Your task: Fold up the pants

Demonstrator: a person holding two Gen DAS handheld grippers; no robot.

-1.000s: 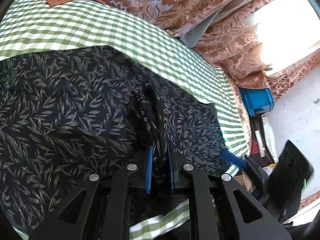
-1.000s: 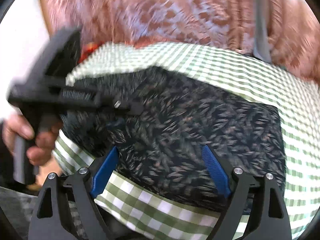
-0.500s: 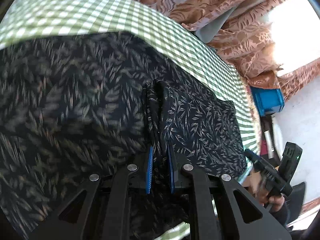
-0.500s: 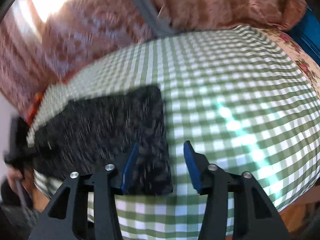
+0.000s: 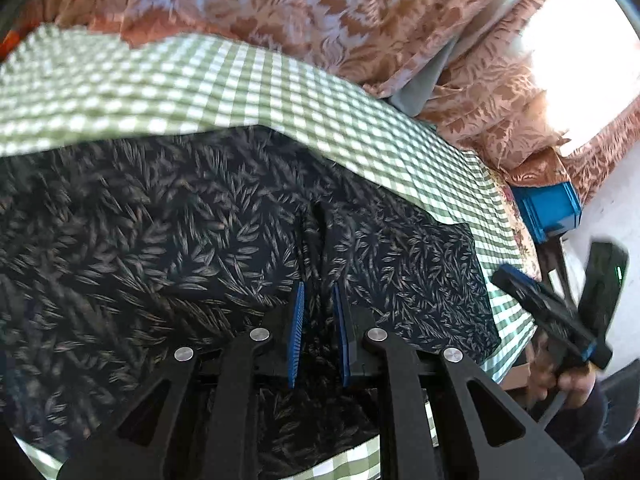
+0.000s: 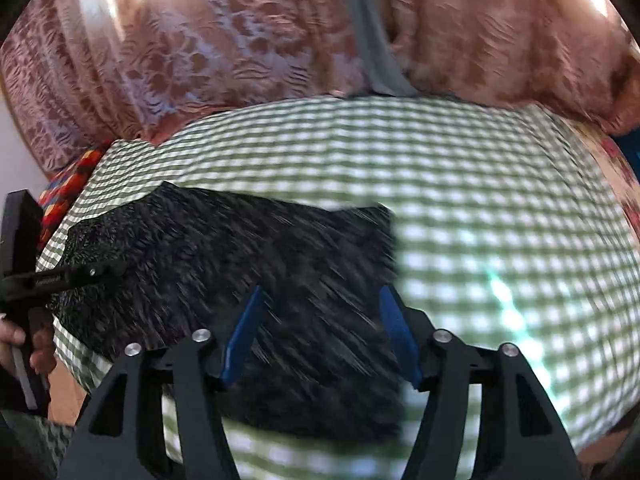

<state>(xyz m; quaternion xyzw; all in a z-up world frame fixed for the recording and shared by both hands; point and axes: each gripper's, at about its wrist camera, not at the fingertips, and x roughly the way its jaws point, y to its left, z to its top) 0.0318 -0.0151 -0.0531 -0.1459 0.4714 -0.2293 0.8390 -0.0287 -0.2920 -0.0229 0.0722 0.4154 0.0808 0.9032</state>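
Note:
The pants (image 5: 168, 240) are dark navy with a pale leaf print and lie on the green checked cloth (image 5: 240, 80). My left gripper (image 5: 318, 292) is shut on a pinched ridge of the pants fabric near the cloth's front edge. In the right wrist view the pants (image 6: 224, 248) form a folded dark slab on the left half of the cloth (image 6: 500, 220). My right gripper (image 6: 320, 300) is open, its blue pads hovering over the right end of the pants. The right gripper also shows in the left wrist view (image 5: 548, 308), off the table's right edge.
Rust floral curtains (image 6: 240, 40) hang close behind the table. A blue crate (image 5: 548, 208) stands on the floor to the right. A red patterned cloth (image 6: 64, 192) lies at the far left edge. The left gripper and hand (image 6: 28, 280) show at the left.
The right gripper swung back left from the bare cloth to over the pants' right end and opened wider. The left gripper kept its pinch and shifted with the fabric.

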